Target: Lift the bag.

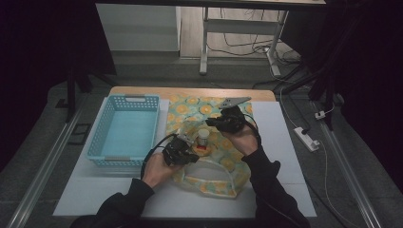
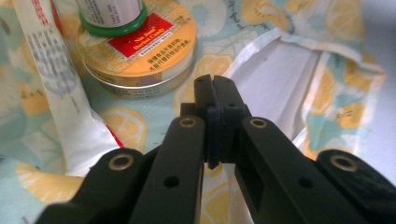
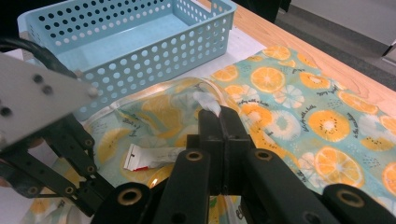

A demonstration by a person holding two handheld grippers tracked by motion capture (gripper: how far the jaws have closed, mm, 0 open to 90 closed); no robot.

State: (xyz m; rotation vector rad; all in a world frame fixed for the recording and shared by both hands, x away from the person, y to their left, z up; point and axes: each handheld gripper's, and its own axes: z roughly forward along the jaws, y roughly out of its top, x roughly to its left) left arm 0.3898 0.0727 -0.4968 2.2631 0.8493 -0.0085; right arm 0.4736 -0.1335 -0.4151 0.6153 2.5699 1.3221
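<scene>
The left gripper sits lowest and nearest, its black jaws pressed together on nothing, tips resting just short of the round yellow-lidded metal candy tin, which lies ahead and to their left with a small green-rimmed bottle standing on it. The right gripper, jaws pinching the rim of the orange-slice-patterned fabric bag, holds it up beyond the tin, so the left is nearer.

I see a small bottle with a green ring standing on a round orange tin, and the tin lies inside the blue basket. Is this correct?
Not quite. The bottle with the green ring does stand on the round orange tin, but the tin lies on the orange-patterned bag, beside the blue basket, not inside it. The high view shows this.
</scene>
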